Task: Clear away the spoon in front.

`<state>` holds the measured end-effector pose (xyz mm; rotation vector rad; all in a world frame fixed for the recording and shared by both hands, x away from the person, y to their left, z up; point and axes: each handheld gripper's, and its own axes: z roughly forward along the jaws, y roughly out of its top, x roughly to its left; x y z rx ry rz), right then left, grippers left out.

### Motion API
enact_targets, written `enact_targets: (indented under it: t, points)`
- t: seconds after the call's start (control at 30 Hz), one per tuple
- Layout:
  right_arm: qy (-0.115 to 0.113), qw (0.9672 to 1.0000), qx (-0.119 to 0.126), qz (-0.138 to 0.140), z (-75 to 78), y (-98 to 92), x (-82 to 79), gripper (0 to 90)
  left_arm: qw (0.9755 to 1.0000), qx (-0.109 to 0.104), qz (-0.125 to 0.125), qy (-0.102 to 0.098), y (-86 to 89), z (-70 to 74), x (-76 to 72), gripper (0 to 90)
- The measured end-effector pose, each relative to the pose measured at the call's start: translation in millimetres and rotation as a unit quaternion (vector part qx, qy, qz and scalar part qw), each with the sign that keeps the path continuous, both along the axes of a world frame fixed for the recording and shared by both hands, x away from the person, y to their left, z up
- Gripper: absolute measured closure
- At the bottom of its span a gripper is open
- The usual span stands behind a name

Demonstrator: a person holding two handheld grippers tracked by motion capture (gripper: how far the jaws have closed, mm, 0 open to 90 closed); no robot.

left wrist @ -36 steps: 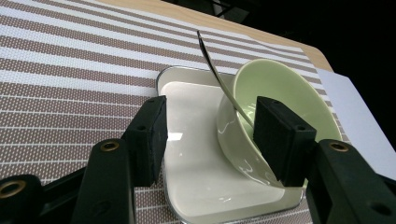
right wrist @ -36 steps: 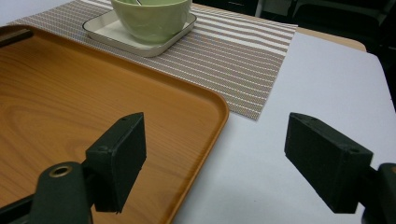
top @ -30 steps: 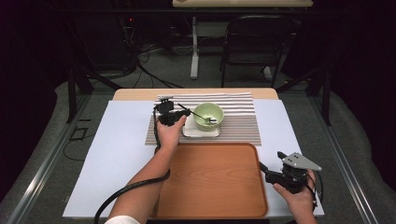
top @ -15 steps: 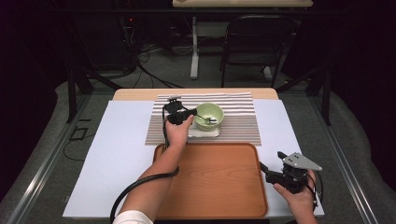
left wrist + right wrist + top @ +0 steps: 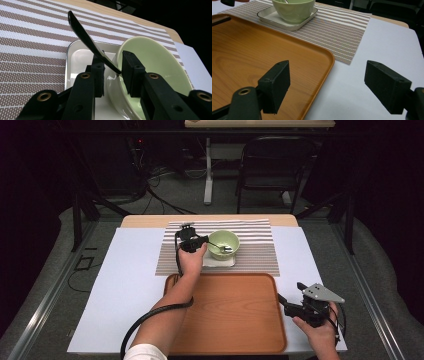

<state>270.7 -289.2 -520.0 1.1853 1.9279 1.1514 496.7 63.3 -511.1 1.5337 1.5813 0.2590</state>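
The white-covered surface (image 5: 125,285) spreads out in front of you. Its far edge shows bare pale wood.

On its near half sits the rectangular orange-brown wooden tray (image 5: 235,320), with nothing on it. Your left forearm reaches across its left part.

Just beyond the tray lies the brown-and-white striped woven placemat (image 5: 260,255), its near edge close to the tray's far rim.

Your right hand-held gripper (image 5: 327,85) hovers at the right of the tray's near corner. Its jaws stand wide apart with nothing between them: one pad is over the tray's rim, the other over the white covering.

Your left hand-held gripper (image 5: 112,72) is at the left side of the bowl on the placemat. Its jaws have just been closing, and the spoon's handle runs slantwise between them. The handle lies close against both pads, but you cannot tell whether they are pressing on it yet.

The small square white plate (image 5: 220,262) rests on the placemat near its middle.

The pale green round bowl (image 5: 227,240) stands on that plate.

The dark spoon (image 5: 85,37) rests in the bowl. Its handle rises up and out over the bowl's left rim, above the plate and placemat.
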Motion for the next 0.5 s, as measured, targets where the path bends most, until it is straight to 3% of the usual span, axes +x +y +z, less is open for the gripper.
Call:
enact_targets:
  t: [0.5]
  points:
    - [0.0, 1.0, -0.001, 0.001, -0.4, 0.1, 0.5, 20.5, 0.9998, 0.005, 0.005, -0.018, 6.3, 10.9, 2.8, 81.3]
